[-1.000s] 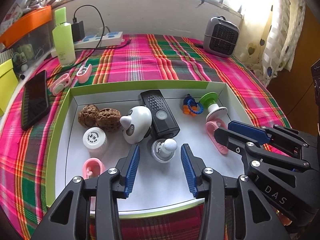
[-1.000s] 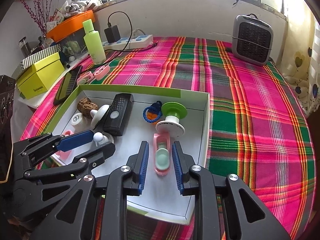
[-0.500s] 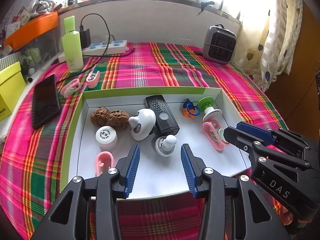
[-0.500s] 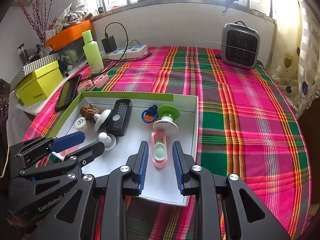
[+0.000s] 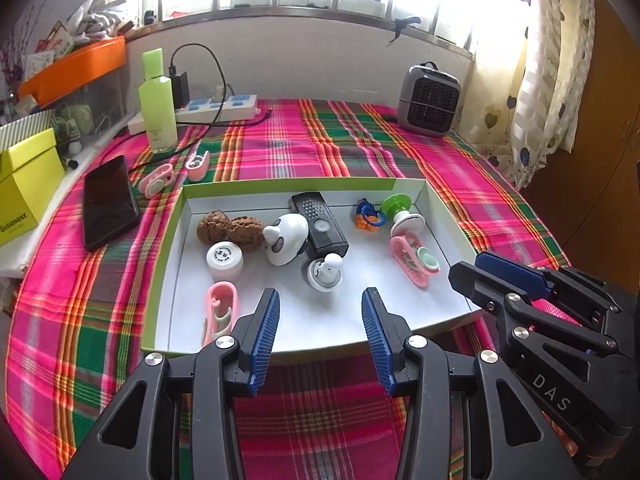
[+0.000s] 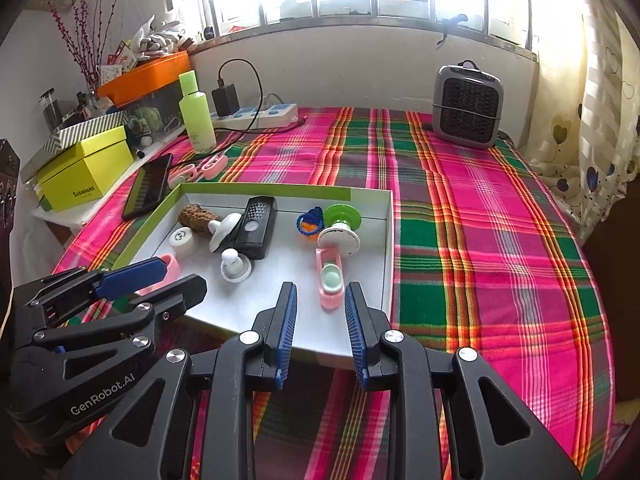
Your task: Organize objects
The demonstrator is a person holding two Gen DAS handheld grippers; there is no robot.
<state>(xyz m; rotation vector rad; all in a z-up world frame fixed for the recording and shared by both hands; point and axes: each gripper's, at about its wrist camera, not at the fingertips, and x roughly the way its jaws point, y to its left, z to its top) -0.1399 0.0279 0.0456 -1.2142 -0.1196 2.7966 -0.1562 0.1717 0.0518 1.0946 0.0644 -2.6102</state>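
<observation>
A shallow white tray with a green rim (image 5: 164, 248) (image 6: 387, 240) lies on the plaid cloth. In it are two walnuts (image 5: 230, 232), a white cap (image 5: 224, 256), a white panda-shaped item (image 5: 286, 238), a black remote (image 5: 318, 224) (image 6: 256, 228), a white knob (image 5: 326, 272) (image 6: 234, 264), a green-and-white suction piece (image 5: 402, 212) (image 6: 340, 226), a blue-orange item (image 5: 368, 218) and two pink clips (image 5: 414, 260) (image 5: 220, 312) (image 6: 330, 278). My left gripper (image 5: 318, 300) is open and empty above the tray's near edge. My right gripper (image 6: 320, 296) is open and empty just behind a pink clip.
Left of the tray lie a black phone (image 5: 108, 200) and two more pink clips (image 5: 158, 178) (image 5: 198, 160). Behind them stand a green bottle (image 5: 158, 104), a power strip (image 5: 216, 108) and a yellow box (image 5: 24, 184). A small grey heater (image 5: 430, 100) stands at the back right.
Both grippers have drawn back and up from the tray. The right gripper's fingers no longer flank the pink clip, which stays lying in the tray. The tray contents look unmoved.
</observation>
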